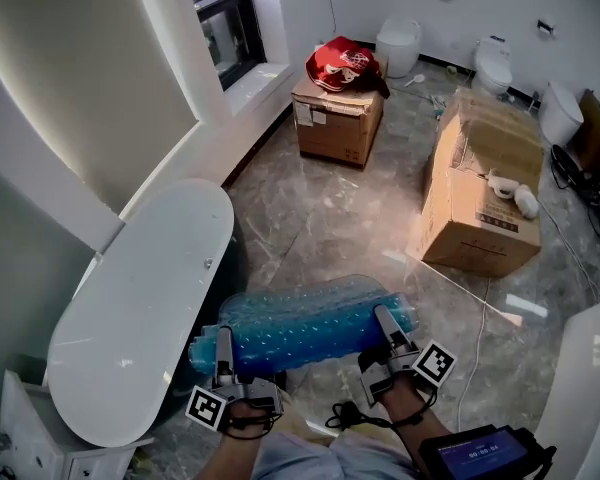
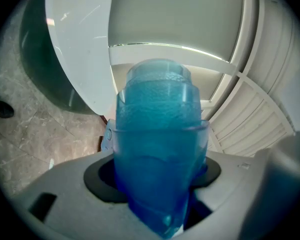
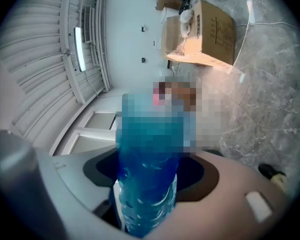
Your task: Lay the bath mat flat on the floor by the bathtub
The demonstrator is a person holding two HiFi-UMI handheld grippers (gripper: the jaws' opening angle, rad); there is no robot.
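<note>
mat may slip or land curled

bath mat (image 1: 310, 323) is held rolled, above the floor (image 1: 330, 218) beside the bathtub (image 1: 140, 298). left hand-held gripper (image 1: 223, 346) & right hand-held gripper (image 1: 386, 326) are each clamped on an end. slick plastic could be lost from one grip; if dropped w/o unrolling, it'd be left curled.

The marble floor (image 1: 315, 223) carries bathtub (image 1: 140, 308), small box (image 1: 338, 120), large box (image 1: 485, 193).

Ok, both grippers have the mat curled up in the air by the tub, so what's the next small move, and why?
Probably lower the bath mat toward the floor beside the bathtub. The left gripper and right gripper each clamp one end, and it arches curled between them, off the ground, so it cannot flatten yet.
</note>
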